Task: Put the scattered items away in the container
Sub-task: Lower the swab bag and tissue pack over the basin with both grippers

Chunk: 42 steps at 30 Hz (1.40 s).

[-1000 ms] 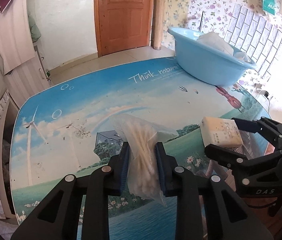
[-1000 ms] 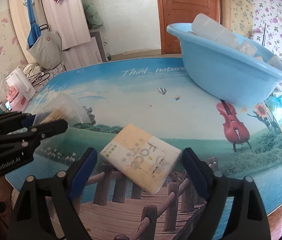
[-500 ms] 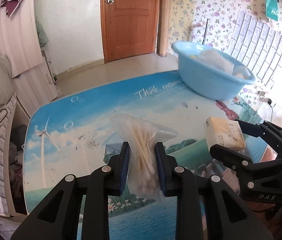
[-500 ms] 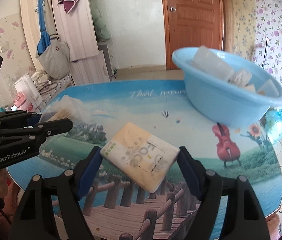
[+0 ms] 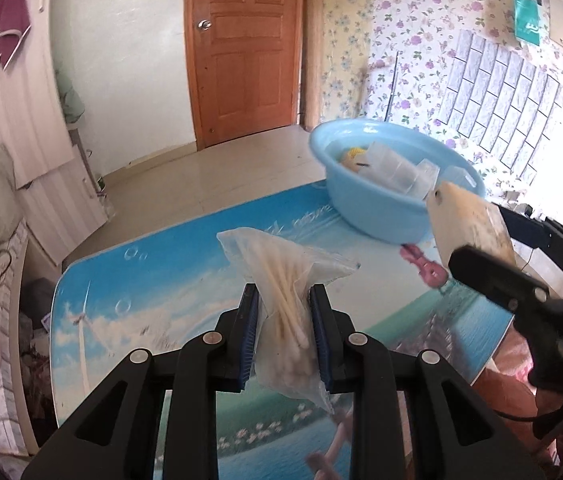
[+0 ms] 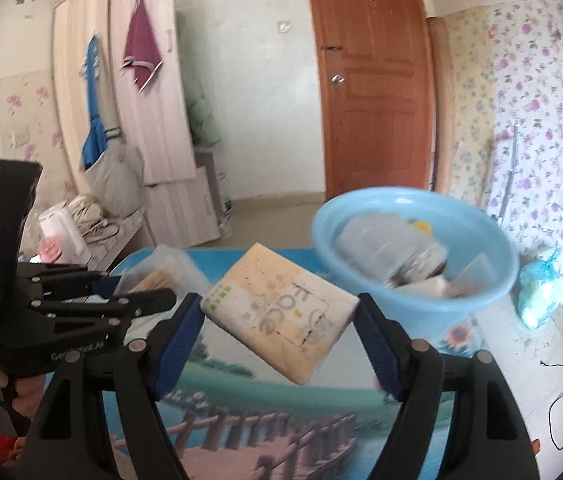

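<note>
Left gripper (image 5: 283, 334) clamps a clear bag of cotton swabs (image 5: 286, 300) above the printed table (image 5: 153, 276); the blue basin (image 5: 381, 208) sits at the far right. From the right wrist, the right gripper (image 6: 281, 334) squeezes a tissue pack (image 6: 281, 312), held aloft near the basin (image 6: 481, 280).

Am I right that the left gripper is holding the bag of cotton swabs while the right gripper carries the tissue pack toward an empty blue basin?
Not quite: the blue basin already holds several items, as the right wrist view shows. The rest stands: left gripper holds the bag of cotton swabs, right gripper the tissue pack.
</note>
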Tool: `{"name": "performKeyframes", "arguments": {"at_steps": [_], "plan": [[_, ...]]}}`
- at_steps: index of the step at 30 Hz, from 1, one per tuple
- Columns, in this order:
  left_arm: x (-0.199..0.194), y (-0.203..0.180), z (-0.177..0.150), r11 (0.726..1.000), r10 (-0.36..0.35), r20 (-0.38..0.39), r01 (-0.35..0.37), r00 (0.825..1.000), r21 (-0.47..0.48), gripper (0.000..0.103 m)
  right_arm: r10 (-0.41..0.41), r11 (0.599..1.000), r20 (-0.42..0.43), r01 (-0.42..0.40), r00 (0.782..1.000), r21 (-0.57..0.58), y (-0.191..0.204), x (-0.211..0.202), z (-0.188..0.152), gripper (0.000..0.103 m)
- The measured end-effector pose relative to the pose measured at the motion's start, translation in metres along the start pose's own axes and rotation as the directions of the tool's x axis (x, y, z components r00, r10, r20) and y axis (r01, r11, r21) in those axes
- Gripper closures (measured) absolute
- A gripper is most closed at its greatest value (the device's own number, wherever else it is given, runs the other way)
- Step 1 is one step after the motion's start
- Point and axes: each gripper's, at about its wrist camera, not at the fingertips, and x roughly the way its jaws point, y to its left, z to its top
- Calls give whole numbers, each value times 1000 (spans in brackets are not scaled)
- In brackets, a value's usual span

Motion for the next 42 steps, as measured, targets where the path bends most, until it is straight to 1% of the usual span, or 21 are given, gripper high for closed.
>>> {"name": "performKeyframes", "arguments": {"at_steps": [7,13,15,18,24,34,36,37,38,40,42], "plan": [[8,-25,32,999,-19,27,17,999,48,79,-44,999,40,42,998,35,-40,-1,15,26],[29,-51,61,995,-42,32,39,999,92,79,-84,994,66,79,994,72,-74,6,27,26],[38,-61,71,993,-52,34,48,998,107,79,-111,990,78,103,991,92,-86,11,29,26],[49,-73,86,990,-61,40,55,997,130,79,-127,986,80,117,989,117,-102,19,32,26],[71,-87,114,985,-75,49,66,996,158,79,-160,978,90,145,983,152,-127,30,36,26],[106,-108,143,975,-101,36,92,994,200,77,-178,971,69,163,982,175,-158,52,40,26],[110,-108,145,975,-103,31,95,994,201,73,-168,972,57,156,984,174,-160,57,40,26],[113,-109,146,975,-104,34,95,994,199,67,-160,973,47,150,986,176,-161,60,40,25],[114,-108,146,976,-102,35,93,994,199,59,-157,973,42,147,987,178,-161,61,39,25],[116,-107,145,976,-93,39,83,995,200,52,-153,973,34,145,988,180,-162,63,38,25],[116,-107,144,977,-90,40,81,995,199,52,-150,973,31,142,988,181,-161,64,37,25]]}}
